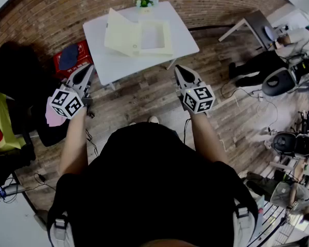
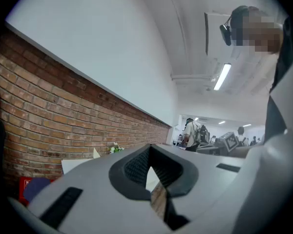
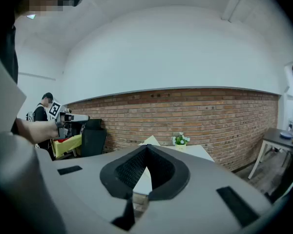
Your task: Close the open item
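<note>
An open cream box (image 1: 153, 37) lies on the white table (image 1: 113, 63), its lid (image 1: 121, 32) standing up at the left side. A small potted plant (image 1: 146, 0) sits at the table's far edge. Both grippers hover over the wooden floor short of the table, apart from the box. My left gripper (image 1: 86, 70) is shut and empty near the table's left corner. My right gripper (image 1: 181, 71) is shut and empty near its right corner. In the right gripper view the gripper (image 3: 146, 148) has its pads together, with the lid's tip (image 3: 150, 141) and plant (image 3: 180, 140) beyond. In the left gripper view the gripper (image 2: 149, 148) is shut too.
A red crate (image 1: 72, 59) stands on the floor left of the table, next to a black seat (image 1: 15, 73). A grey side table (image 1: 255, 23), a seated person (image 1: 262, 63) and equipment crowd the right. A brick wall (image 3: 200, 116) runs behind the table.
</note>
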A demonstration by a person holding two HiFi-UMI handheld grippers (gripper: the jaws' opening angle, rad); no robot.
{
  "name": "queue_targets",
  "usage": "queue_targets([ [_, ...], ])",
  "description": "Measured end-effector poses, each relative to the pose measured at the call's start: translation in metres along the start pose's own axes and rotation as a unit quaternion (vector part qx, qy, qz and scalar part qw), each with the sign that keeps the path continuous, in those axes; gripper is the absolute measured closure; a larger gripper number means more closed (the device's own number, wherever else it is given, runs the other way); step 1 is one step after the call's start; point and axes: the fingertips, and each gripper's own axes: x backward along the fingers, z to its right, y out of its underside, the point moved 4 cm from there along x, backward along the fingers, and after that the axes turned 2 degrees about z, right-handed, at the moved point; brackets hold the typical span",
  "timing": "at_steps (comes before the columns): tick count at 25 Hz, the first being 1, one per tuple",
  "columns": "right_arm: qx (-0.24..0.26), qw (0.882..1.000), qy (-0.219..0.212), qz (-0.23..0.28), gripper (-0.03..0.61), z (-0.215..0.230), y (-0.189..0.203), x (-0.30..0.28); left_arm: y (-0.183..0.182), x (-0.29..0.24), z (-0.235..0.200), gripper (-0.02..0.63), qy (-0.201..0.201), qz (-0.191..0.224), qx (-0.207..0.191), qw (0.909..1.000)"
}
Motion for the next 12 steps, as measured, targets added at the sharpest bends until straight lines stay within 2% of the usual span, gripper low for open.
queue_targets([
  [12,-0.004,1.000,-0.002,0.002,0.558,-0.008,-0.003,0.012,0.010,0.004,0.007,0.604,0.003,-0.012,0.011,0.9999],
])
